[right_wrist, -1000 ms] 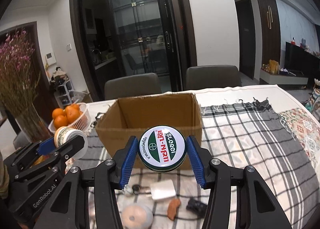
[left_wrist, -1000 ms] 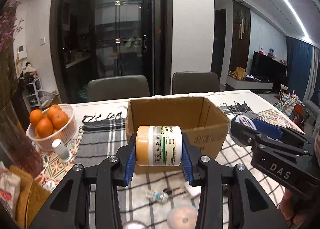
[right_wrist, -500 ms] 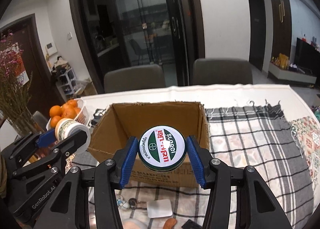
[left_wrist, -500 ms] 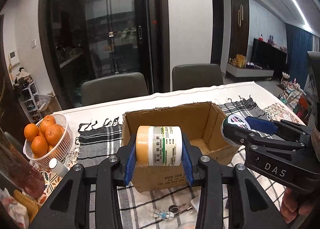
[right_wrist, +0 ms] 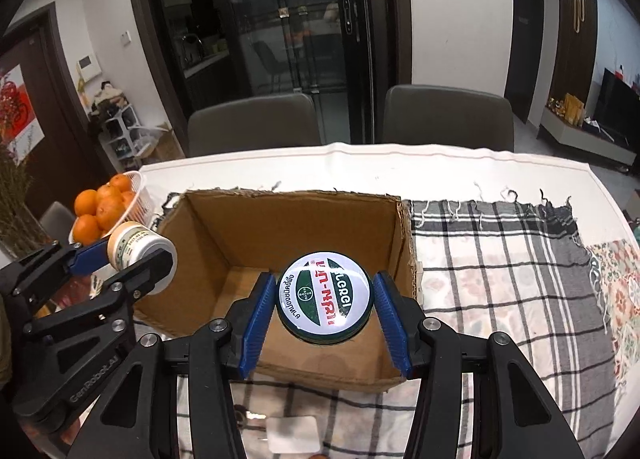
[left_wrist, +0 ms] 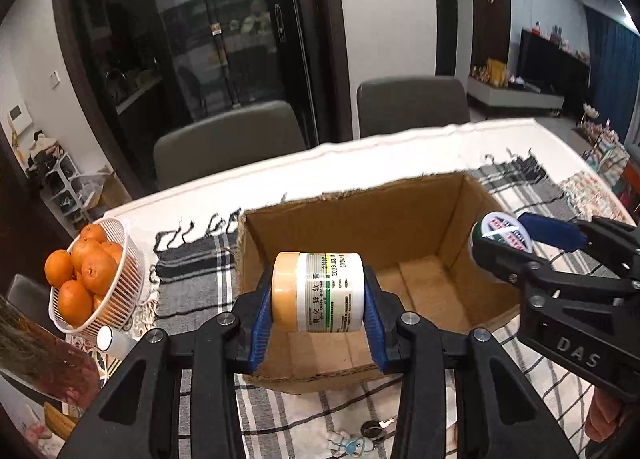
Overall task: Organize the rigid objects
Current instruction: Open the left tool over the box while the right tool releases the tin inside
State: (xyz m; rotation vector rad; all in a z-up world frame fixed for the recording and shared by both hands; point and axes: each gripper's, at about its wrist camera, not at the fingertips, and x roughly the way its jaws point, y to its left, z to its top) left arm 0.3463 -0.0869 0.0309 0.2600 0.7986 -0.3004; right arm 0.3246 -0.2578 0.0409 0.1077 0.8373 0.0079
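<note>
My left gripper [left_wrist: 318,301] is shut on a white jar with an orange lid [left_wrist: 318,291], held sideways above the near wall of an open cardboard box [left_wrist: 360,215]. My right gripper [right_wrist: 326,299] is shut on a round green tin with a white and red label [right_wrist: 325,296], held over the box's [right_wrist: 296,215] near right part. The box inside looks empty. Each gripper shows in the other's view: the right one with its tin [left_wrist: 502,233], the left one with its jar [right_wrist: 138,251].
A white basket of oranges [left_wrist: 130,259] stands left of the box on a checked cloth [right_wrist: 500,259]. A small white bottle [left_wrist: 110,339] lies near the basket. Keys and a small figure [left_wrist: 354,443] and a white card [right_wrist: 294,433] lie in front of the box. Chairs stand behind the table.
Both grippers have risen and moved forward with their loads, now over the box's near edge, so I look down into the box.
</note>
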